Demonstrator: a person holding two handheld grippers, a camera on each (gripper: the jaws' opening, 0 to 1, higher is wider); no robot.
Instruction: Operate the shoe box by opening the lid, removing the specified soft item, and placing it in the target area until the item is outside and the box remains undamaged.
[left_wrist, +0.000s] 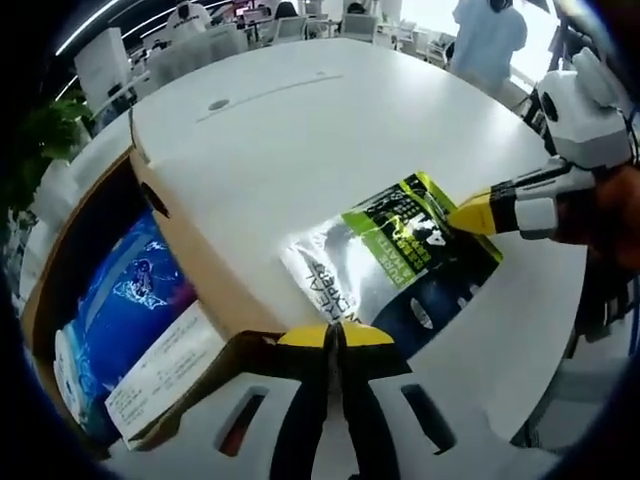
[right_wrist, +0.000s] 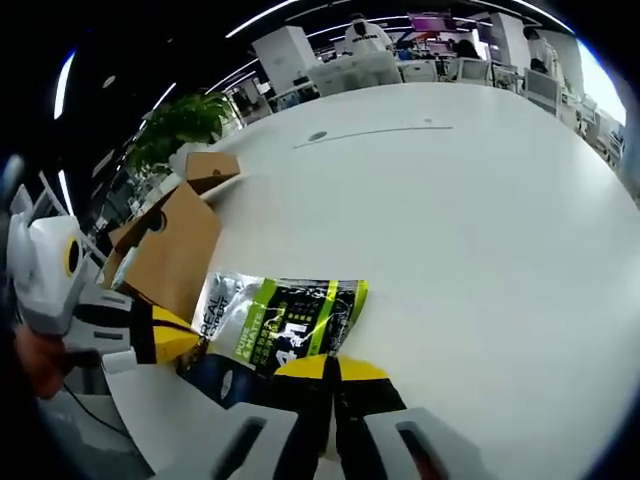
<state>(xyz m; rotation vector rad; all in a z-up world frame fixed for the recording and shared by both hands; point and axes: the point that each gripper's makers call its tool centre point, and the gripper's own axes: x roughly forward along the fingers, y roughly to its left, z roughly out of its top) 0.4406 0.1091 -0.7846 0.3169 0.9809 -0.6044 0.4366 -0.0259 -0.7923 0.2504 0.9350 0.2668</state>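
A soft pouch (left_wrist: 400, 255), green, black and silver with a dark blue end, lies on the white table (left_wrist: 330, 130) just outside the open cardboard shoe box (left_wrist: 185, 250). My left gripper (left_wrist: 337, 333) is shut on the pouch's near edge, close to a box flap. My right gripper (left_wrist: 478, 216) comes in from the right and pinches the pouch's far green corner. In the right gripper view the pouch (right_wrist: 285, 315) lies ahead of my shut right gripper (right_wrist: 335, 368). There the left gripper (right_wrist: 172, 337) sits at the pouch's left end beside the box (right_wrist: 170, 250).
A blue packet (left_wrist: 130, 300) and a white label (left_wrist: 165, 370) remain inside the box. The table (right_wrist: 460, 220) spreads wide beyond the pouch. A potted plant (right_wrist: 185, 120), chairs and people stand past the table's far edge.
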